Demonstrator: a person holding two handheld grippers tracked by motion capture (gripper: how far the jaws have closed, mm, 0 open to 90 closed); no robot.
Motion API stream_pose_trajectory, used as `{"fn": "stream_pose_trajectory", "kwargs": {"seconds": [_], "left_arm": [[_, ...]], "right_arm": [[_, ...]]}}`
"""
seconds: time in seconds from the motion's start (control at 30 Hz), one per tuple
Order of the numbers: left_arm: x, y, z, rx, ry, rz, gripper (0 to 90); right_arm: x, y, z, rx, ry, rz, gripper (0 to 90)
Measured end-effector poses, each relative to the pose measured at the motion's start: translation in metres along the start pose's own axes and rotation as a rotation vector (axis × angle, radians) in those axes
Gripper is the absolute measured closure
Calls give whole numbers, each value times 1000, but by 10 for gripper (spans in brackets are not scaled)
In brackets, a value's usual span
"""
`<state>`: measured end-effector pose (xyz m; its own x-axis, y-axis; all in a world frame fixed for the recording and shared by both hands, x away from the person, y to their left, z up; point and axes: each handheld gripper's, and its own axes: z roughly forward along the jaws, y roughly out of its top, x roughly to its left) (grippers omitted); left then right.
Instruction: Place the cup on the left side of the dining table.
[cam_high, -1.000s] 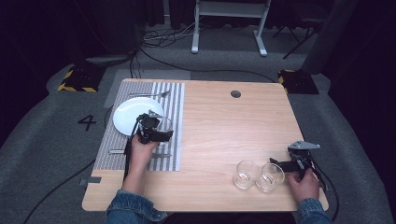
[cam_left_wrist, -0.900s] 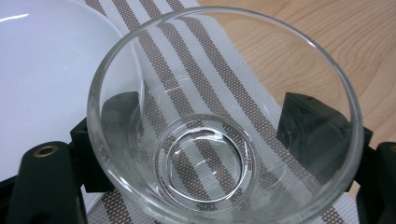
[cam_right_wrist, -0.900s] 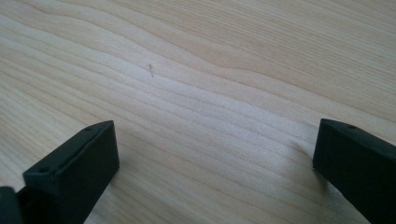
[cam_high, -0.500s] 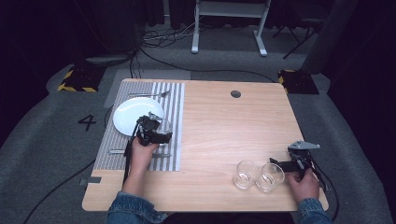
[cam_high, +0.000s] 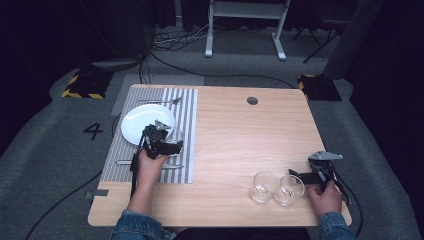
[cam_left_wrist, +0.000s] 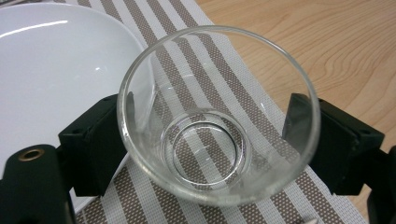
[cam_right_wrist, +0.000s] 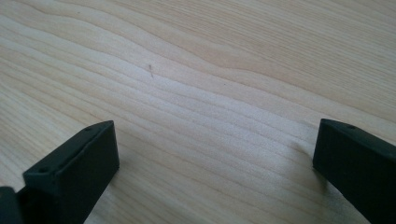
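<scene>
At a wooden counter (cam_high: 235, 140), a person works with a hand-held tool in each hand. The left tool (cam_left_wrist: 210, 140) has a clear drinking glass (cam_left_wrist: 215, 116) between its two black jaws, one jaw pressed against each side of the glass, so the tool is clamped on it. In the left gripper view the glass is empty and upright, its mouth open toward the camera, and it sits above a striped placemat (cam_left_wrist: 219, 70), just beside the rim of a white plate (cam_left_wrist: 56, 60); whether its base rests on the mat cannot be told. In the high view the left tool (cam_high: 167, 142) is at the near right edge of the plate (cam_high: 137, 122), over the striped placemat (cam_high: 187, 120) that covers the left part of the counter. A fork (cam_high: 160, 101) lies on the mat beyond the plate, and another piece of cutlery (cam_high: 125, 162) lies on the mat near the person's left hand (cam_high: 150, 167).

The right tool (cam_high: 300, 177) is at the near right of the counter, held by the right hand (cam_high: 325, 195). Its jaws stand wide apart and hold nothing; the right gripper view shows bare wood grain between them (cam_right_wrist: 210, 140). Two more empty glasses (cam_high: 276, 187) stand side by side on the bare wood, touching or nearly so, just left of the right tool, well apart from the placemat.
</scene>
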<state>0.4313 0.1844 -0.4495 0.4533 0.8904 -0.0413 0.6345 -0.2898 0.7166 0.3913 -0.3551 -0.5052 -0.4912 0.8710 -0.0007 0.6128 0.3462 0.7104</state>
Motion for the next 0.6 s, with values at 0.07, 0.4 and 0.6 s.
{"fn": "stream_pose_trajectory", "kwargs": {"seconds": [0.07, 0.4, 0.6], "left_arm": [[-2, -2, -7, -18, 4, 8, 154], [-9, -13, -41, -78, -11, 25, 152], [-10, -26, -60, -73, 21, 62, 151]], "right_arm": [[0, 0, 0, 0, 1, 0, 6], [0, 1, 1, 0, -1, 0, 6], [0, 1, 1, 0, -1, 0, 6]]}}
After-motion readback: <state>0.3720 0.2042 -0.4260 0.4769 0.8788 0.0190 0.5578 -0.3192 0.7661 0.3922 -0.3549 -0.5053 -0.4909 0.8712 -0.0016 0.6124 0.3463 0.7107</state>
